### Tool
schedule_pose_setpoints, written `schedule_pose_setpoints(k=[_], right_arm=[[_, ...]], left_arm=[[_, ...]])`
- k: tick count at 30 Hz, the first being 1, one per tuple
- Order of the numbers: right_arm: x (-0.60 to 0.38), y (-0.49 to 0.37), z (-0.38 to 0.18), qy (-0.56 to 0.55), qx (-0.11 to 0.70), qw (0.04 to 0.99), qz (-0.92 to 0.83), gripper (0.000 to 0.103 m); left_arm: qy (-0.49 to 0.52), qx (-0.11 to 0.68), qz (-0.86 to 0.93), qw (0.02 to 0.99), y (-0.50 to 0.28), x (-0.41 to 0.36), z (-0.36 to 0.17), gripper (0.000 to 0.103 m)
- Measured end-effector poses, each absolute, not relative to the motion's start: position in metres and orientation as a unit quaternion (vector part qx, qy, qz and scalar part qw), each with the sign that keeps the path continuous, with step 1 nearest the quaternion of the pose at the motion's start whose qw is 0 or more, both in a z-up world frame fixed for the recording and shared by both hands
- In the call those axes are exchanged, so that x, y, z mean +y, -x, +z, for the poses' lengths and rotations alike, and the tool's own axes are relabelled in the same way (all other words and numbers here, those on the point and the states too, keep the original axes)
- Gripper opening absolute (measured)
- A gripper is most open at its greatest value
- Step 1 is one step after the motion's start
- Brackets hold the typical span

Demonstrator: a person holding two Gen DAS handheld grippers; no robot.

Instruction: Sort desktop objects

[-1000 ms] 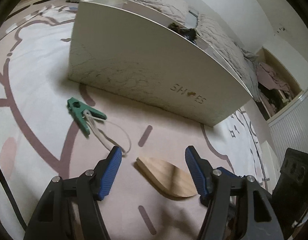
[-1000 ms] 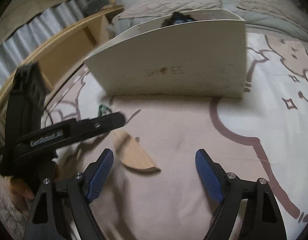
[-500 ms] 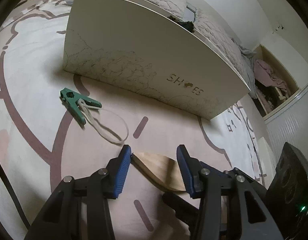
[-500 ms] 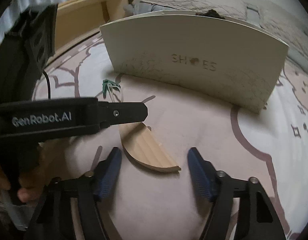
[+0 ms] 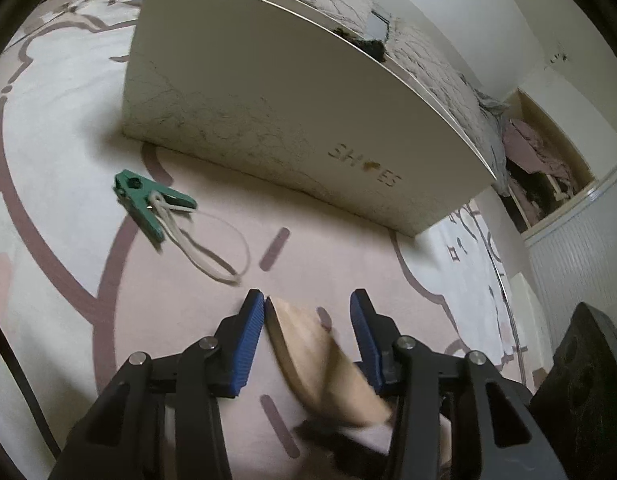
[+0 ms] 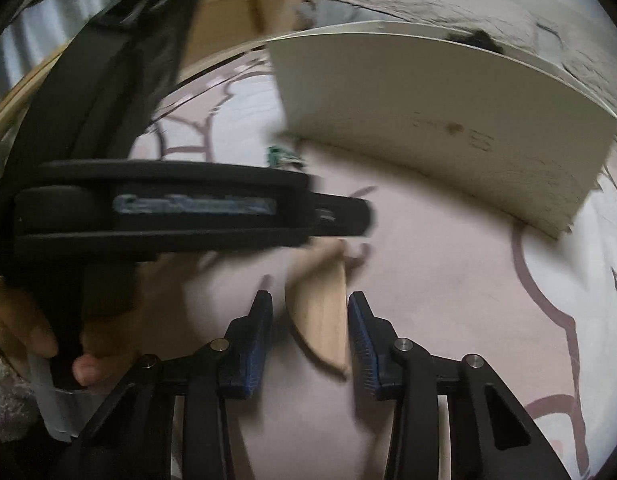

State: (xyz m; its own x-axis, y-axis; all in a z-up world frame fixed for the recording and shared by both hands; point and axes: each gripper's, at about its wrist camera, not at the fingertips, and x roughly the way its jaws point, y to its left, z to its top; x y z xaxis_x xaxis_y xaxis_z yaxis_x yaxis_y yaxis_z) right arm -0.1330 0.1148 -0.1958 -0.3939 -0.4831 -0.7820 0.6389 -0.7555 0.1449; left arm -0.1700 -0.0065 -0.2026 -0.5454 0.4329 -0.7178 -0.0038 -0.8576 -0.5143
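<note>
The wooden piece (image 5: pixel 308 344) lies on the rug (image 5: pixel 68 184) between both grippers, long axis running away from the right gripper (image 6: pixel 310 330), pointed tip toward the box (image 5: pixel 292 112). Left gripper (image 5: pixel 307 330): fingers closing, left pad at the tip, the other clear, near end hidden and blurred. Right fingers closing too, contact too blurred to call; peg (image 5: pixel 148 204) half hidden there.

A shoe box (image 5: pixel 292 112) stood on the rug (image 5: pixel 60 152). Before it lay a clothes peg (image 5: pixel 144 200) with a looped band (image 5: pixel 212 252); right of these, nearer the camera, lay a wooden piece (image 5: pixel 308 344).
</note>
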Motion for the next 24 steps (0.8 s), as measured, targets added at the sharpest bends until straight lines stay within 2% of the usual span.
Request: schedule_pose_setpoints(k=[3,5,15,24], right_arm=[[0.109,0.132,-0.199,-0.433,0.102,0.331,-0.832,0.039],[0.111,0.135,-0.199,-0.433,0.093,0.321,-0.837,0.032],[0.114,0.134,-0.197,-0.437,0.085,0.299,-0.844,0.032],[0.124,0.137,-0.196,-0.448,0.058,0.277,-0.848,0.032]], left_arm=[[0.458,-0.209,0.854,0.128,0.168,0.001,-0.202,0.043],[0.458,-0.212,0.853,0.13,0.168,0.0,-0.202,0.043],[0.45,-0.204,0.859,0.133,0.166,0.001,-0.196,0.043],[0.426,-0.167,0.884,0.09,0.163,-0.007,-0.184,0.045]])
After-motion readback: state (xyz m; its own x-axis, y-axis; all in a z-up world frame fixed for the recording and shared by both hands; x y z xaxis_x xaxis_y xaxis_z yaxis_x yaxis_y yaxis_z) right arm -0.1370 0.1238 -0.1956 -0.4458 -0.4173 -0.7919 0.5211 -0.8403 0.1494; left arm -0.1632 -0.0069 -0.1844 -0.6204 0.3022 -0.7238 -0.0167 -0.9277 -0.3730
